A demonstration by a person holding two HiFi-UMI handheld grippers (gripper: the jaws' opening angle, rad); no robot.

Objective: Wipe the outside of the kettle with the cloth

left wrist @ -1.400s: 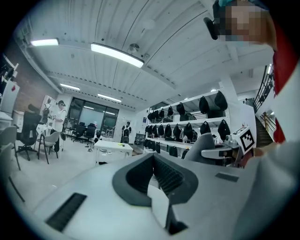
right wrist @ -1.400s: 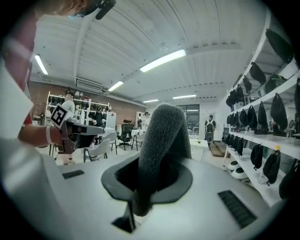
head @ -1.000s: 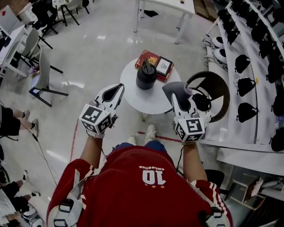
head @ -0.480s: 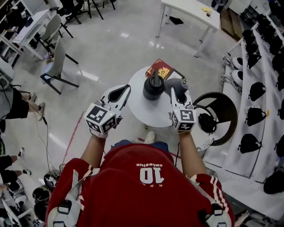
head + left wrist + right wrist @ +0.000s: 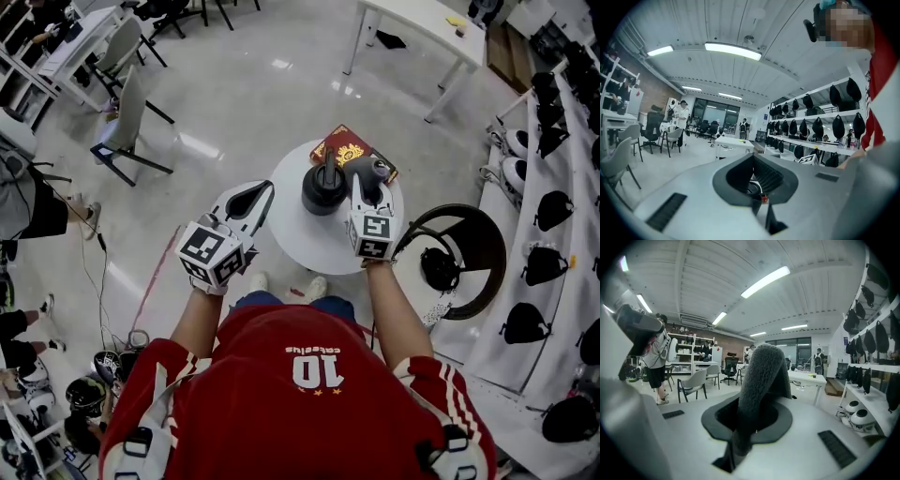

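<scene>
A black kettle stands upright on a small round white table in the head view. My right gripper is shut on a grey fluffy cloth and sits close against the kettle's right side; whether the cloth touches it I cannot tell. In the right gripper view the cloth rises out of the closed jaws of the right gripper and hides the kettle. My left gripper hovers over the table's left edge, shut with nothing in it. The left gripper points across the room.
A red book lies on the table behind the kettle. A dark round seat stands to the right, with shelves of black helmets beyond it. A white table and chairs stand farther off. A person stands in the distance.
My right gripper has carried the cloth forward and left, from beside the table's right edge to the kettle's right side. The left gripper has kept its place near the table's left edge.
</scene>
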